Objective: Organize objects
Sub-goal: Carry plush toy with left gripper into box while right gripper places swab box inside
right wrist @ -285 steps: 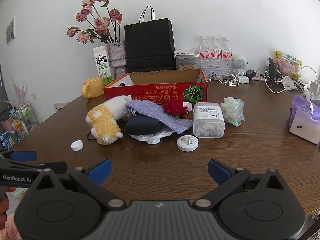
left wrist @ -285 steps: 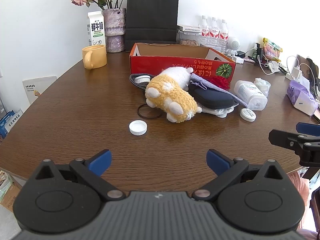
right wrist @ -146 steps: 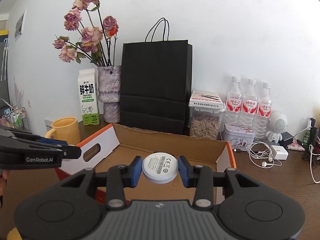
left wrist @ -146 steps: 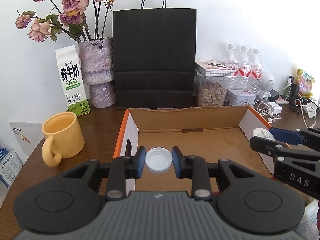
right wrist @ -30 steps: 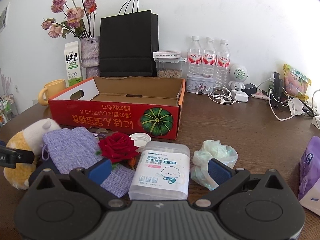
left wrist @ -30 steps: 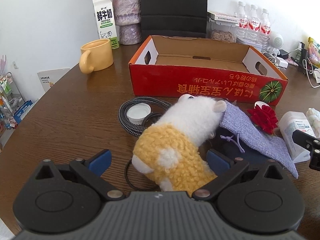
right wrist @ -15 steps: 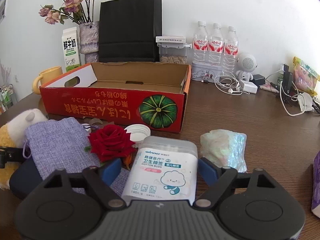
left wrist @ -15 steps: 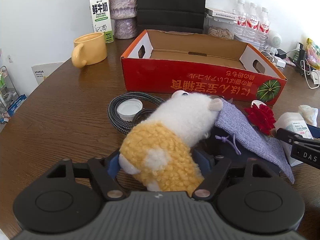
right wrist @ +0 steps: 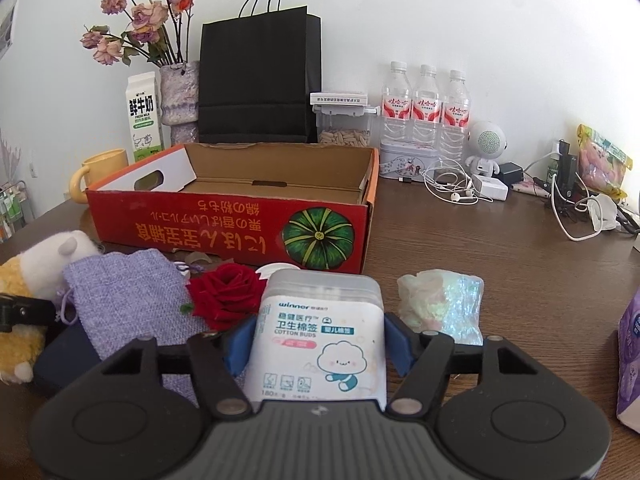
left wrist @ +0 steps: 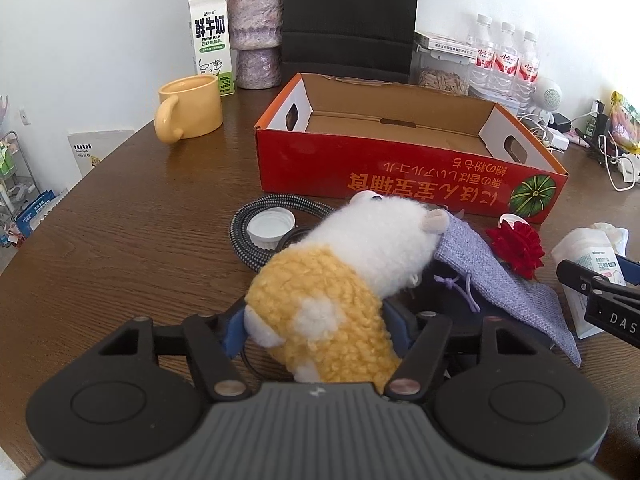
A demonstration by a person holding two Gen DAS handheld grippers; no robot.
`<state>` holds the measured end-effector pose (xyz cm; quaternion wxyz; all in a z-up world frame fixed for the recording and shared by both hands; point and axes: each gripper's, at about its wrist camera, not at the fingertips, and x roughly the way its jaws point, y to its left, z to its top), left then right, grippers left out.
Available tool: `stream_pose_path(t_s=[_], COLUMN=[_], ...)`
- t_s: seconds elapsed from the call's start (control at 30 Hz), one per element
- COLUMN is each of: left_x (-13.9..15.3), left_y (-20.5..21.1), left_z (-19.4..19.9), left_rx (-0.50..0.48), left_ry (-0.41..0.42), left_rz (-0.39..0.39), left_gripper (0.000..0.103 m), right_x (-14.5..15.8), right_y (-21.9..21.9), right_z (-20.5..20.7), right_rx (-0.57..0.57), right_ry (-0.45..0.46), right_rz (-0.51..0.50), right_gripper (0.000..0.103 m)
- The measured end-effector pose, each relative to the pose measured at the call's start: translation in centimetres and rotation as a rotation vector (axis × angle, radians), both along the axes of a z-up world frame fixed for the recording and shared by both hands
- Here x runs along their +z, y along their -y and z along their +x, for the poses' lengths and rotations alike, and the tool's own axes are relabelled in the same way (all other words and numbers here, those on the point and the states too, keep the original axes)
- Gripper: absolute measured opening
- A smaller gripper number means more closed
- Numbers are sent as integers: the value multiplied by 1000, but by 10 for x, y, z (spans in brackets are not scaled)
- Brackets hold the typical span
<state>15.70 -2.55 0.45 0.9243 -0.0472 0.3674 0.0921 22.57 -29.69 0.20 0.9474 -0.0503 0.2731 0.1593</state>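
My left gripper [left wrist: 316,332] is shut on the yellow rear of a white and yellow plush toy [left wrist: 352,280], which lies on the table in front of the red cardboard box [left wrist: 400,172]. My right gripper [right wrist: 318,344] is shut on a clear cotton bud box [right wrist: 320,336]; this box also shows in the left wrist view [left wrist: 588,256]. A lilac drawstring pouch [right wrist: 124,292], a red rose [right wrist: 226,294] and a dark blue case [right wrist: 64,356] lie between the two grippers. The plush toy shows at the left edge of the right wrist view [right wrist: 28,276].
A white cap [left wrist: 270,224] sits inside a coiled braided cable [left wrist: 256,210]. A crumpled plastic bag [right wrist: 440,302] lies right of the cotton bud box. A yellow mug [left wrist: 188,108], milk carton [left wrist: 210,40], vase, black paper bag [right wrist: 260,76] and water bottles [right wrist: 426,100] stand behind the red box.
Both grippers have closed: the left on the plush toy's rear, the right on the cotton bud box. Both have moved slightly forward.
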Motion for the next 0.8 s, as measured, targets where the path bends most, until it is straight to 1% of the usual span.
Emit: stream_pose_path(t_s=[0.23, 0.8], left_x=[13, 35], left_y=[-6, -23], left_z=[-13, -45], left_rx=[0, -3], left_ry=[45, 125], left_rz=[-10, -39], left_gripper=[68, 68], right_x=[12, 47], right_y=[-3, -20], right_z=[-12, -51], right_rx=[3, 19], right_ry=[28, 105], right_rz=[12, -3], right_gripper=[66, 66])
